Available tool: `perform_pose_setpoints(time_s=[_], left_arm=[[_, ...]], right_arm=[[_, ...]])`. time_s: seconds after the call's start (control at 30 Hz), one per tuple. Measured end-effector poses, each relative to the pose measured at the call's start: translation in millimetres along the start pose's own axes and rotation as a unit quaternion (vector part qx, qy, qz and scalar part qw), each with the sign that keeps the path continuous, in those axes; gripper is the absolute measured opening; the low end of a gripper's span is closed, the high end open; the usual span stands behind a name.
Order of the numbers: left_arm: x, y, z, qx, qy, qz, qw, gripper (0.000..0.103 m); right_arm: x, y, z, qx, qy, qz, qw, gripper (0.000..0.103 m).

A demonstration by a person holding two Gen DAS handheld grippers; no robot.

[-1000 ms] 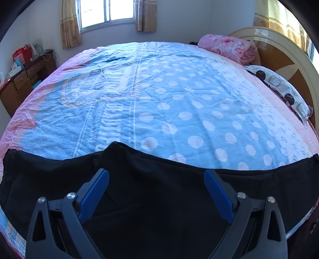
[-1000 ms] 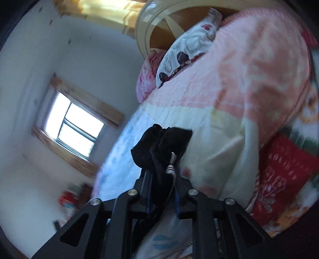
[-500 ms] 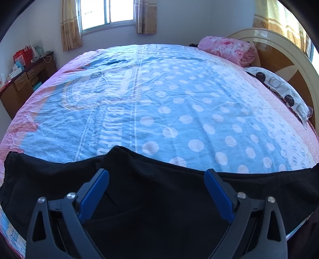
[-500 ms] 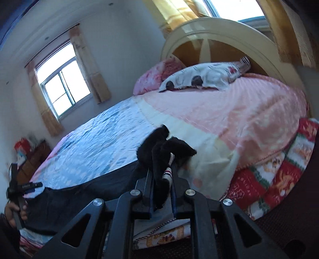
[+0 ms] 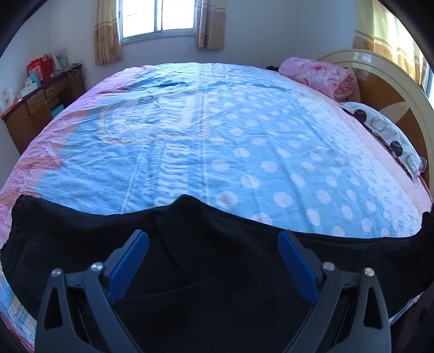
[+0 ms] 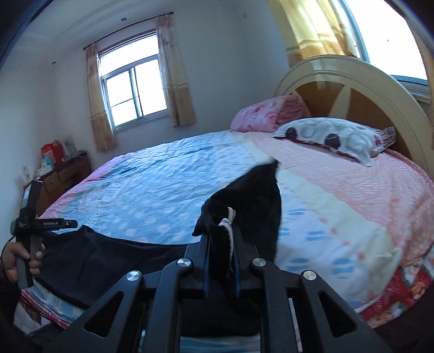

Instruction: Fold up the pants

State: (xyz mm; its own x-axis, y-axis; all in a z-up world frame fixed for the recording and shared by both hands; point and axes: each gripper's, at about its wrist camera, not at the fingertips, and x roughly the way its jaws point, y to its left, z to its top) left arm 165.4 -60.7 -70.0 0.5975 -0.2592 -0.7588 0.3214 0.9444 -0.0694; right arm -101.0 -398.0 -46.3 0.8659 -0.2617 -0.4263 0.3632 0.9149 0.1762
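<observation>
Black pants (image 5: 217, 260) lie stretched along the near edge of the bed (image 5: 217, 135), over its blue dotted cover. My left gripper (image 5: 211, 235) hovers just above their middle, open wide, its blue pads (image 5: 127, 260) clear of the cloth. In the right wrist view my right gripper (image 6: 221, 236) is shut on one end of the pants (image 6: 257, 195). That end is bunched and lifted off the bed, and a white striped cord (image 6: 230, 217) shows in the pinch. The rest of the pants runs left toward a hand (image 6: 16, 258) holding the other gripper.
A folded pink quilt (image 5: 320, 76) and a patterned pillow (image 5: 385, 130) lie by the round headboard (image 6: 352, 81) on the right. A wooden dresser (image 5: 35, 108) with bags stands at the far left under the curtained window (image 5: 157, 19).
The right gripper rolled upright and rose, lifting the pinched pants end with it. The left gripper stayed open over the pants and barely shifted.
</observation>
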Motion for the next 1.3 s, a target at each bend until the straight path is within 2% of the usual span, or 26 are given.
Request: perform_pose_setpoints(time_s=[0.1, 0.2, 0.37, 0.47, 0.57, 0.63, 0.8, 0.87, 0.9, 0.93, 1.0, 1.07, 1.13, 1.17, 1.23, 1.3], left_arm=[[-7.0, 21.6, -1.3, -0.010, -0.007, 0.011, 0.9999, 0.099], [-15.4, 51.2, -4.6, -0.026, -0.018, 0.037, 0.9988, 0.099], [-32.2, 110.2, -17.4, -0.059, -0.036, 0.073, 0.9949, 0.099], [-36.6, 141.2, -29.3, -0.074, -0.038, 0.097, 0.9918, 0.099], [-38.3, 168.2, -42.7, -0.092, -0.035, 0.116, 0.9883, 0.099], [-39.1, 180.4, -49.4, -0.104, -0.034, 0.116, 0.9872, 0.099], [-37.6, 203.8, -60.1, -0.127, -0.029, 0.120, 0.9841, 0.099], [-37.3, 208.6, -62.2, -0.135, -0.030, 0.119, 0.9831, 0.099], [-36.3, 210.0, -62.5, -0.139, -0.029, 0.116, 0.9830, 0.099], [-35.5, 211.1, -63.2, -0.141, -0.029, 0.113, 0.9831, 0.099], [-34.5, 211.6, -64.1, -0.140, -0.028, 0.109, 0.9837, 0.099], [-33.3, 210.1, -64.0, -0.137, -0.030, 0.106, 0.9845, 0.099], [-32.0, 208.5, -62.4, -0.133, -0.031, 0.103, 0.9853, 0.099], [-31.9, 208.0, -61.7, -0.132, -0.032, 0.103, 0.9854, 0.099], [-30.5, 206.4, -59.7, -0.136, -0.034, 0.096, 0.9854, 0.099], [-28.6, 202.5, -57.5, -0.141, -0.033, 0.081, 0.9861, 0.099]], right_arm=[[22.0, 30.0, 10.0, 0.011, 0.017, 0.030, 0.999, 0.013], [44.5, 69.9, 22.4, 0.007, 0.028, 0.068, 0.997, 0.013], [66.6, 140.3, 33.8, -0.005, 0.026, 0.147, 0.989, 0.013], [76.6, 190.3, 14.4, -0.041, 0.044, 0.199, 0.978, 0.013], [90.5, 232.9, -19.7, -0.087, 0.068, 0.198, 0.974, 0.013], [102.0, 251.1, -46.1, -0.112, 0.088, 0.190, 0.971, 0.013], [110.6, 280.1, -84.8, -0.174, 0.103, 0.174, 0.964, 0.014], [110.7, 290.2, -96.3, -0.199, 0.119, 0.172, 0.958, 0.017], [114.0, 294.7, -98.3, -0.214, 0.133, 0.167, 0.953, 0.021], [115.7, 297.0, -103.4, -0.225, 0.151, 0.168, 0.948, 0.033], [113.0, 297.6, -108.3, -0.224, 0.187, 0.205, 0.934, 0.050], [103.2, 294.5, -109.7, -0.229, 0.203, 0.236, 0.922, 0.051], [88.3, 286.4, -101.8, -0.231, 0.200, 0.269, 0.913, 0.051], [80.9, 280.7, -93.8, -0.226, 0.189, 0.280, 0.914, 0.051], [74.1, 266.5, -65.9, -0.198, 0.157, 0.289, 0.924, 0.051], [87.5, 258.7, -32.0, -0.166, 0.142, 0.268, 0.938, 0.051]])
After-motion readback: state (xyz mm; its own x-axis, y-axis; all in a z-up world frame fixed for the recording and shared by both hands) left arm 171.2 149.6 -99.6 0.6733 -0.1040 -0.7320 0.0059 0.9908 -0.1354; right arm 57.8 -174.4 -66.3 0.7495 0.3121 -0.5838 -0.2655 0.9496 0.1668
